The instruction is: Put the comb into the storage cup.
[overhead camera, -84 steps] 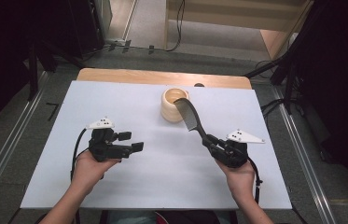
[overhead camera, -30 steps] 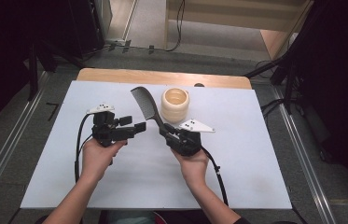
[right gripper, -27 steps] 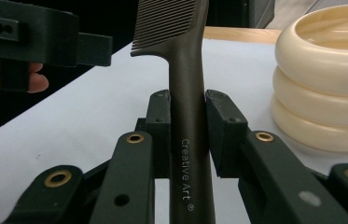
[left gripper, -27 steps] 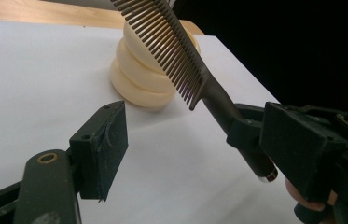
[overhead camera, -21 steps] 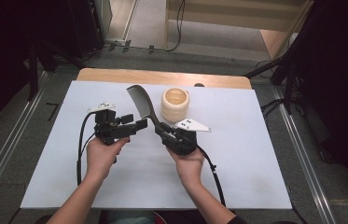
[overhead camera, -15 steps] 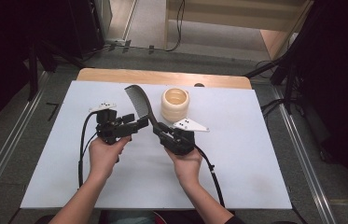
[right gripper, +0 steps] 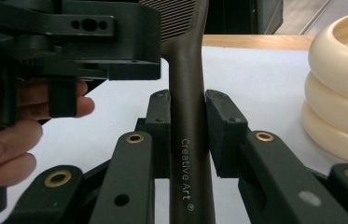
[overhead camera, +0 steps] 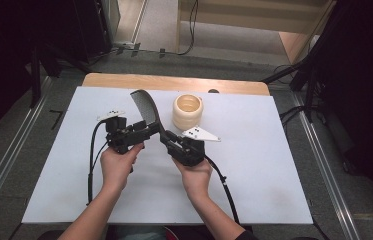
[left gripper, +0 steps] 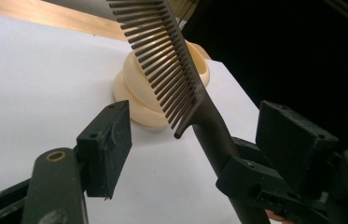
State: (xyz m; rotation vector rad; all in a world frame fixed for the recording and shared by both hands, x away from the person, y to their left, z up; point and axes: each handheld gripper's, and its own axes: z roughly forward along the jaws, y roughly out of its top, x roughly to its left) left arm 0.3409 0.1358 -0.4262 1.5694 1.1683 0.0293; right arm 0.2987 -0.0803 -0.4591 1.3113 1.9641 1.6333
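The right tool (overhead camera: pixel 166 135) grips the handle of a dark comb (overhead camera: pixel 145 105) – in the right gripper view both pads press on the handle, whose lower end is cut off by the frame. The comb rises tilted above the white surface (overhead camera: pixel 274 165), just beside a cream ribbed cup (overhead camera: pixel 188 112). The left tool (overhead camera: pixel 150 129) stands open around the handle; its jaws have just been closing, and the pads do not touch it yet. In the left gripper view the comb's top is cut off – the cup is partly hidden behind the teeth.
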